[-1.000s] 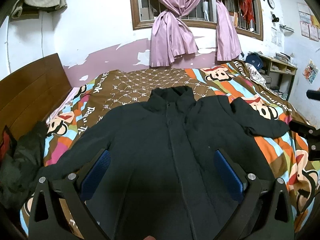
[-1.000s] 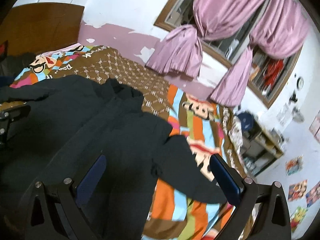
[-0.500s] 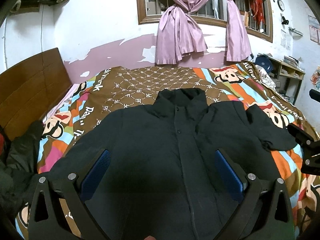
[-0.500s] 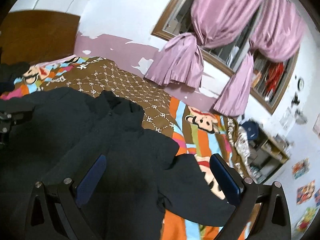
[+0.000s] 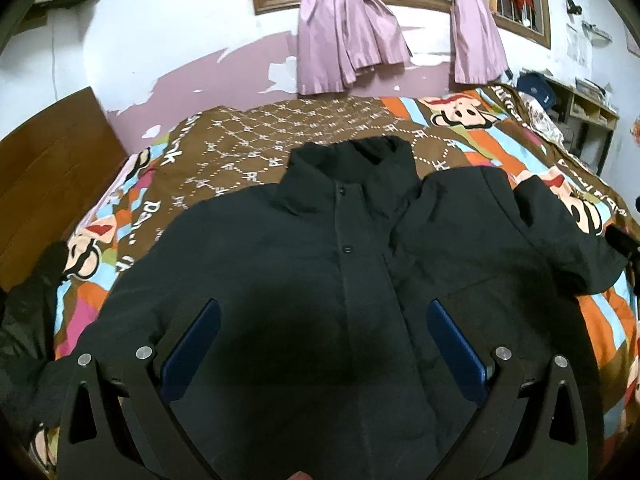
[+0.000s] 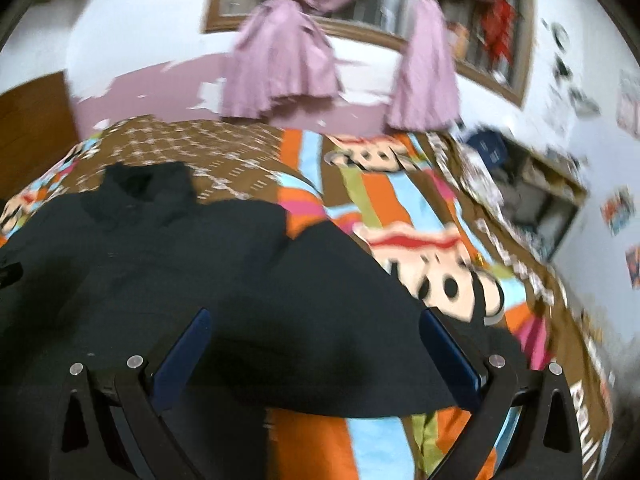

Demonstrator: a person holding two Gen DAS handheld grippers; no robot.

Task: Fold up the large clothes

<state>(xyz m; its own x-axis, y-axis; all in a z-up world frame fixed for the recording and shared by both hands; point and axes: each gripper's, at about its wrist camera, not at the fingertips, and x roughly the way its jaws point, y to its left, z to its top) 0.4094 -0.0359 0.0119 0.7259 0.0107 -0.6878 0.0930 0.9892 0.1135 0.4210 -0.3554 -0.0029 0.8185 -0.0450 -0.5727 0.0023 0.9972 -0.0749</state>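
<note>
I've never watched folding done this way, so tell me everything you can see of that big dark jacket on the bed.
The big dark padded jacket lies front up and unfolded on the colourful cartoon-print bedspread, stand-up collar toward the window wall. A snap-buttoned placket runs down its closed front. Both sleeves spread outward, the one on the picture's right bent and rumpled. The fabric looks matte and soft. Both tools hover above it with jaws open, gripping nothing.
</note>
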